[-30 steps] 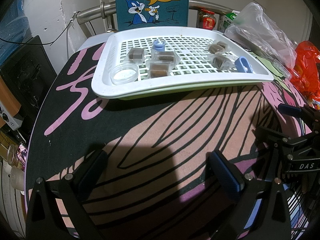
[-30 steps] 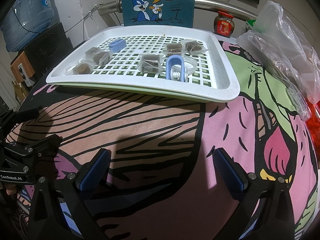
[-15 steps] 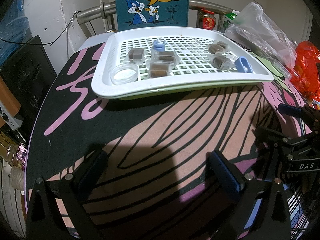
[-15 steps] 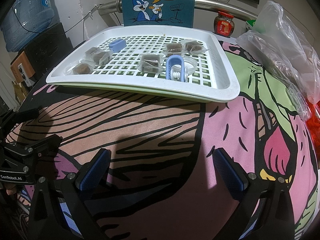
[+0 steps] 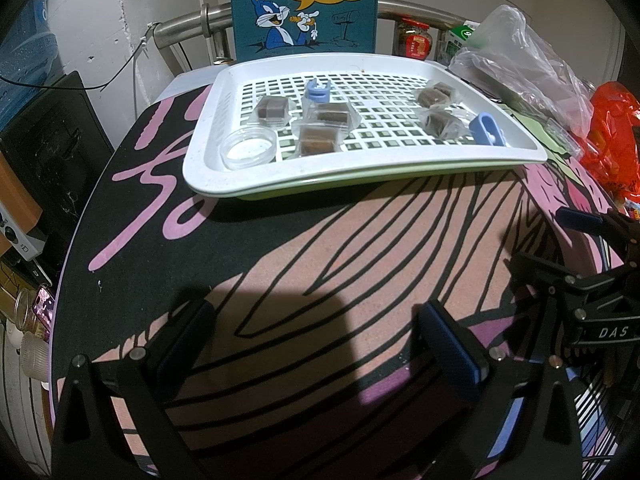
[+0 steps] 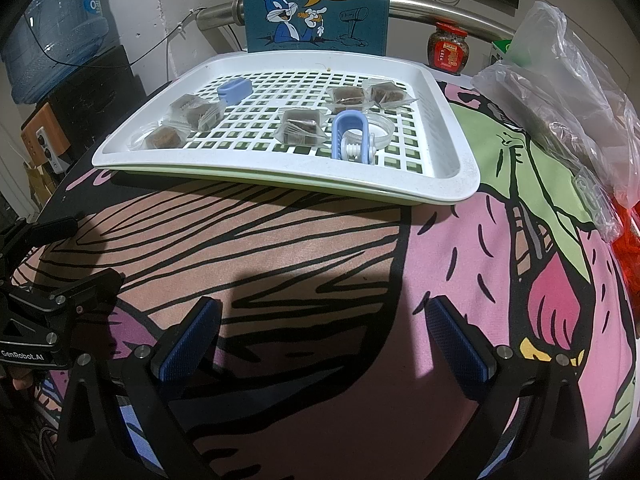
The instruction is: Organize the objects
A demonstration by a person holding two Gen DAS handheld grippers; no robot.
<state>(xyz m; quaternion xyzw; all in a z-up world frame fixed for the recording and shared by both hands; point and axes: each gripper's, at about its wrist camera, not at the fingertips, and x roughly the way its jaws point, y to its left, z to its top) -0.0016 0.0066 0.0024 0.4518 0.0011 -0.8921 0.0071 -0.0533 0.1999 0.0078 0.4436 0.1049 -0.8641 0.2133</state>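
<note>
Left tongs [image 5: 316, 340] and right tongs [image 6: 324, 332]: both spread wide, empty, low over the cartoon-printed table [image 6: 320, 248]. Beyond them, white perforated plastic tray [image 6: 452, 152] holds clear-wrapped brown cubes [image 6: 300, 124] and blue plastic clips [image 6: 350, 134]

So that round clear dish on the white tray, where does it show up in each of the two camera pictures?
Left wrist view: the round clear dish sits at the near left corner of the white tray, in plain sight.
Right wrist view: the dish is at the tray's far left edge, mostly hidden behind a wrapped brown cube.
Shared landmark: the "What's Up Doc?" sign behind the tray.
</note>
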